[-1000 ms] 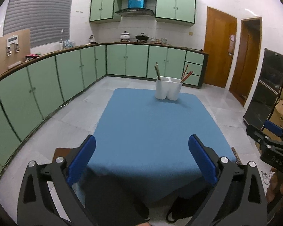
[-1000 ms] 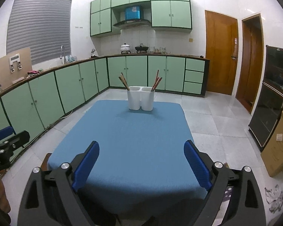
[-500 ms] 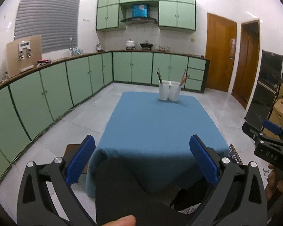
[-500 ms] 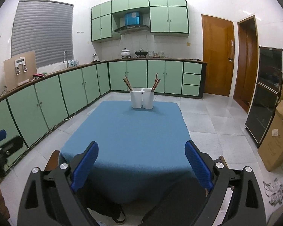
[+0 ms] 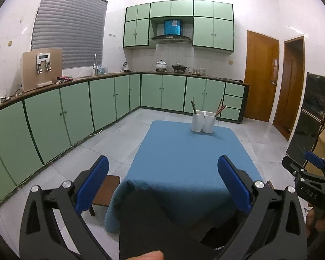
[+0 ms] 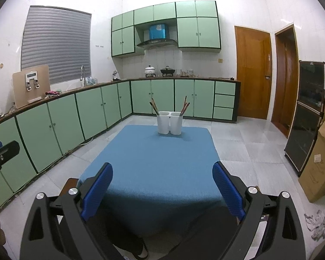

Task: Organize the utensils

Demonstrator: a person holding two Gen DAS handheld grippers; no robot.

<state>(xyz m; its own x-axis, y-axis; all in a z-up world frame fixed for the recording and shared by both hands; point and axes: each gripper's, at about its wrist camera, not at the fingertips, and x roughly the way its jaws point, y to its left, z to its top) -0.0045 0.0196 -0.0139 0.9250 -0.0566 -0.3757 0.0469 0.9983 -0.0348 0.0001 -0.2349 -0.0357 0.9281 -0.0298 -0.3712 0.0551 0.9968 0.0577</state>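
Observation:
A white two-compartment utensil holder (image 5: 203, 122) stands at the far end of a blue-clothed table (image 5: 190, 158); it also shows in the right wrist view (image 6: 169, 122). Brown chopsticks (image 6: 155, 106) stick up from its left cup and reddish ones (image 6: 184, 106) from its right cup. My left gripper (image 5: 162, 182) is open and empty, held back from the table's near edge. My right gripper (image 6: 162, 188) is open and empty, also short of the near edge. The right gripper shows at the right of the left wrist view (image 5: 307, 173).
Green cabinets (image 6: 60, 125) run along the left and back walls. A small wooden stool (image 5: 106, 188) stands at the table's near left corner. A black cabinet (image 6: 307, 112) and a cardboard box (image 6: 318, 162) stand at the right. Wooden doors (image 6: 252, 71) are behind.
Both grippers have drawn back and risen away from the table; the holder looks smaller and more floor shows. Both stay open and empty.

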